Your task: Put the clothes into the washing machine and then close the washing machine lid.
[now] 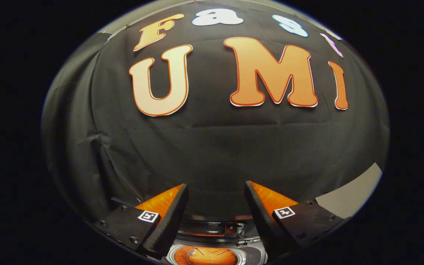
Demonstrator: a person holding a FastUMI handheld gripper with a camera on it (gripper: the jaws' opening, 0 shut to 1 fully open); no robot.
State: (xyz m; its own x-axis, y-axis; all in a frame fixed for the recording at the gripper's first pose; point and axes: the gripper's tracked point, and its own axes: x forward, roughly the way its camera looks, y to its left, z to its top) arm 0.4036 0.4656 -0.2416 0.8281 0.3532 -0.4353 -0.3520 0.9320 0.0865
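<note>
My gripper (pixel 216 191) is open, its two fingers spread wide with nothing between them, pointing at the black cloth wall of the booth. Low between the fingers, close under them, lies the top of the washing machine (pixel 212 235): a dark rim with a grey round opening. An orange thing (pixel 210 256) fills that opening; whether it is cloth or a lid I cannot tell. The rest of the machine is hidden below the fingers.
The black cloth wall (pixel 212 147) stands just beyond the fingers and spans the whole scene. A pale grey surface (pixel 352 195) shows at the lower right past the right finger.
</note>
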